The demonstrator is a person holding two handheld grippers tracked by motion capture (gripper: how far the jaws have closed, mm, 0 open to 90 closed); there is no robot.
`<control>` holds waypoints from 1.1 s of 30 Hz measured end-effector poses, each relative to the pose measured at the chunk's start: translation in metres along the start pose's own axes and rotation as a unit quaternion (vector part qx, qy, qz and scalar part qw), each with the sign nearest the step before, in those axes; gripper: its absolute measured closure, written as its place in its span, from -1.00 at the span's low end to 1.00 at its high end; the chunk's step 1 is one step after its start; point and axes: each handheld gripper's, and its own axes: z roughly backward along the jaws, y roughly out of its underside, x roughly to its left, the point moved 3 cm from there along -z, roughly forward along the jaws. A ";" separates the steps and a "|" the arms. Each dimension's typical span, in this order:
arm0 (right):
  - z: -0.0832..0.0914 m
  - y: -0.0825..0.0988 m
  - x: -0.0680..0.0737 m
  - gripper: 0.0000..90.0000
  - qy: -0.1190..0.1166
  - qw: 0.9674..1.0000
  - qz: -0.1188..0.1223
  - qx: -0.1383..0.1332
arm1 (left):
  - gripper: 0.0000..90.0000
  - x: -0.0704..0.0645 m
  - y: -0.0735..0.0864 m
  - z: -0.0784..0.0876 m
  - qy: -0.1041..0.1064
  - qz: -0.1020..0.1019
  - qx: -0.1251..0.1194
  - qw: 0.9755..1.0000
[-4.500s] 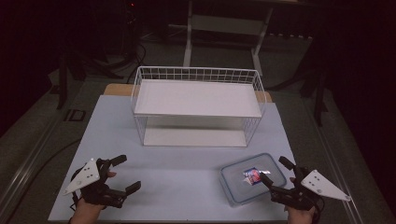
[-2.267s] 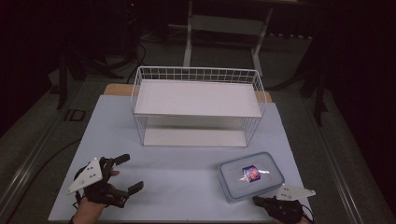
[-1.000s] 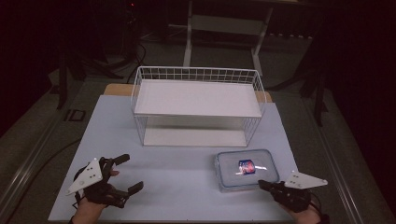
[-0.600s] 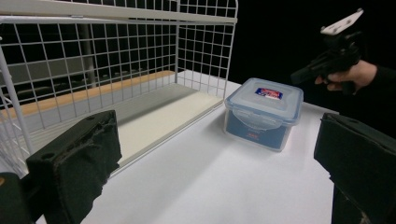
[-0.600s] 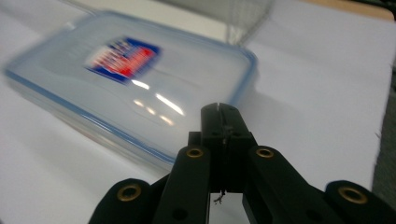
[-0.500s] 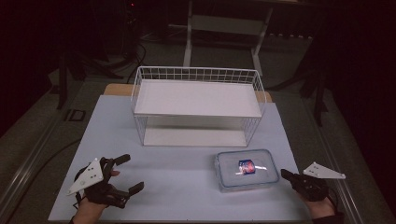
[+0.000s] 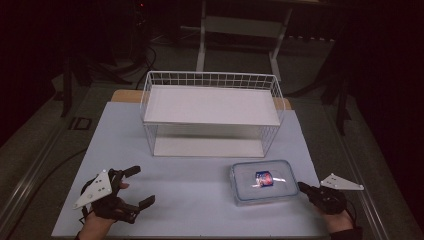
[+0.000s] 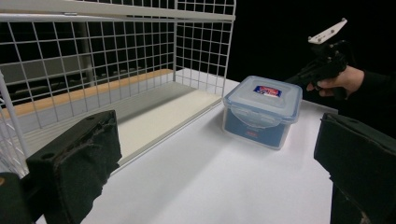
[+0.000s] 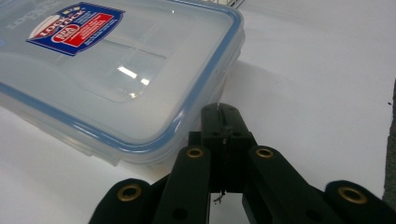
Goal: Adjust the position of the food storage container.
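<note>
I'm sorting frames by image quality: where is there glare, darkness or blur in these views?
High view: the surroundings are dark, the table is evenly lit, and a small glare streak sits on the container lid. Left gripper view: its own near jaws look soft, the background black. Right gripper view: bright reflections on the lid, and the right gripper shows sharply, jaws together.

wire shelf (image 7: pixel 212 107) mid-table, two white boards (both bare) | white table (image 7: pixel 200 200) | metal stand (image 7: pixel 240 25) behind, dark
</note>
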 end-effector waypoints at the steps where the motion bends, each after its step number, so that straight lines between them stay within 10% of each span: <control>1: -0.001 0.000 0.000 1.00 0.000 1.000 -0.002 0.001 | -0.99 0.000 0.000 0.000 0.000 0.000 0.000 1.000; 33: -0.038 -0.021 0.047 1.00 -0.072 0.997 0.011 0.018 | -0.99 -0.003 0.001 -0.002 0.005 -0.003 0.007 1.000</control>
